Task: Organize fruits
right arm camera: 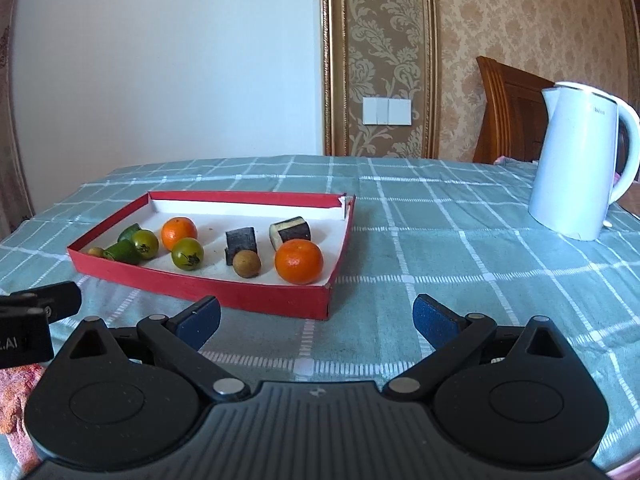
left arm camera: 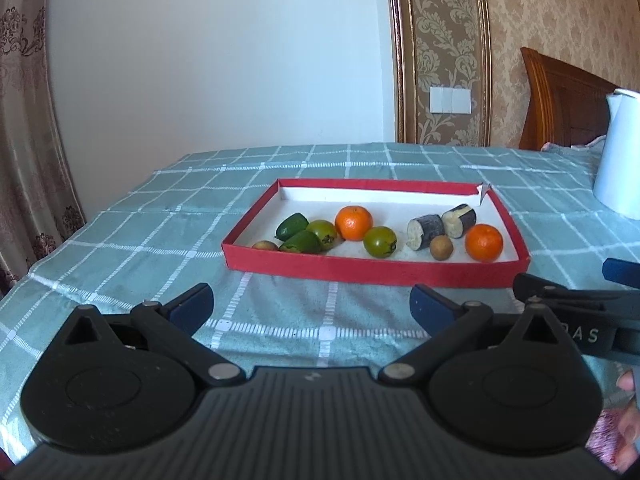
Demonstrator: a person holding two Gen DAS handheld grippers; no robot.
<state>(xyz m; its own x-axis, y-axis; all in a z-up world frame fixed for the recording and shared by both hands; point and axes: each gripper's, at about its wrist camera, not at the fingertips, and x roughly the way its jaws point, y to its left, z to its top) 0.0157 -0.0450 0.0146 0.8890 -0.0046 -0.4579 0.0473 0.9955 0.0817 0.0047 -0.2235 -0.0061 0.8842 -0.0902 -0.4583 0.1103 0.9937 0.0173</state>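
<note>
Fruits lay loose in the red tray (left arm camera: 372, 270) near the middle of the counter (right arm camera: 440, 240): two oranges (left arm camera: 353, 223) (left arm camera: 483, 242), green fruits (left arm camera: 380, 241), small brown ones (left arm camera: 441, 247), and two dark cut pieces (left arm camera: 425, 231). Kinds were partly mixed, which fits sorting either pending or finished as intended. The left tool (left arm camera: 311, 306) and right tool (right arm camera: 316, 316) hung before the tray's near edge, both spread wide and holding nothing. Any pick would do best coming from above, fingers straddling one fruit clear of its neighbours, squeezing gently. Readable writing was slight: "BAS" on the right tool's body, faint lettering on the white kettle (right arm camera: 580, 160).
</note>
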